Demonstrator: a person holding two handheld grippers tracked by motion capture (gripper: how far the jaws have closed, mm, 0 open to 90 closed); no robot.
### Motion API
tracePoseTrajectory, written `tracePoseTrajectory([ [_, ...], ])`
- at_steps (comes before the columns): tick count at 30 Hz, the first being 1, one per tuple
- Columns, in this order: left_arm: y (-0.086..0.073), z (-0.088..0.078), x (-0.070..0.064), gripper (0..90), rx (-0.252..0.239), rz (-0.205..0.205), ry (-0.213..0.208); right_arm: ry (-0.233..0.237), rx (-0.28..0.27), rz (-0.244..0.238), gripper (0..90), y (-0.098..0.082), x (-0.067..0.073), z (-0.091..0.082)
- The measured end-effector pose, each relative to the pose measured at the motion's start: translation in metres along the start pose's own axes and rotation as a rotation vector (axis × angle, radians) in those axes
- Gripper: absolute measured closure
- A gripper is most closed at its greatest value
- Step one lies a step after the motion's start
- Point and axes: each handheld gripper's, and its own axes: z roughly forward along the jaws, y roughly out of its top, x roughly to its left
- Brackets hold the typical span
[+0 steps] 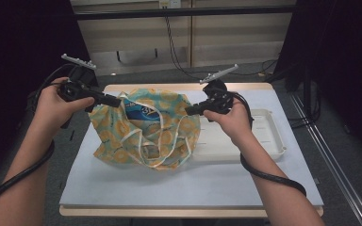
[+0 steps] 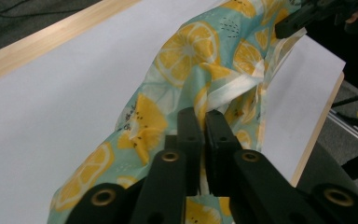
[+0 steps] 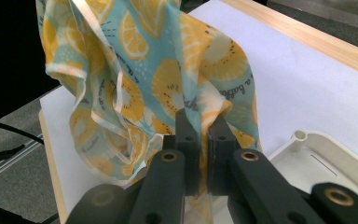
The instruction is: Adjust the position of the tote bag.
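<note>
Left gripper (image 1: 115,100) is clamped on the lemon-print bag's (image 1: 146,129) rim; right gripper (image 1: 192,110) is clamped on the opposite rim. Bag hangs between them, bottom on the white table (image 1: 193,183). A white tray (image 1: 268,136) lies just beneath the right gripper.

The table (image 1: 179,186) has a pale top with a light wooden edge and stands on grey carpet (image 1: 330,155). Behind it runs a beige panelled wall (image 1: 235,33), crossed by a dark bar (image 1: 184,13), with black cables (image 1: 174,47) hanging down to the floor. Black curtains (image 1: 23,42) close off both sides. A metal rail (image 1: 339,165) lies along the floor at right.
</note>
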Motion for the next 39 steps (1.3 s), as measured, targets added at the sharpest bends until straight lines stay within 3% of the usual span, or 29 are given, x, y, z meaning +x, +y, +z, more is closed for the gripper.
tracePoseTrajectory([
  [4,0.007,-0.008,0.001,90.0,0.018,-0.006,0.012,0.008,-0.01,0.007,86.0,0.0,-0.001,-0.002],
  [8,0.013,-0.016,0.004,90.0,-0.064,-0.031,-0.03,0.009,-0.017,0.009,86.0,0.002,-0.001,-0.005],
  [10,0.016,-0.017,0.005,90.0,-0.062,-0.033,-0.011,0.006,-0.024,0.009,86.0,0.003,-0.001,-0.008],
  [22,0.026,-0.013,0.023,90.0,-0.13,-0.072,0.011,0.009,-0.055,0.022,85.5,0.009,-0.003,-0.018],
  [32,0.01,0.009,0.038,90.0,-0.068,-0.114,0.022,-0.002,-0.043,0.04,84.9,0.009,-0.009,-0.013],
  [39,-0.001,0.026,0.04,89.9,-0.03,-0.125,-0.003,-0.001,-0.034,0.048,84.9,0.003,-0.013,-0.007],
])
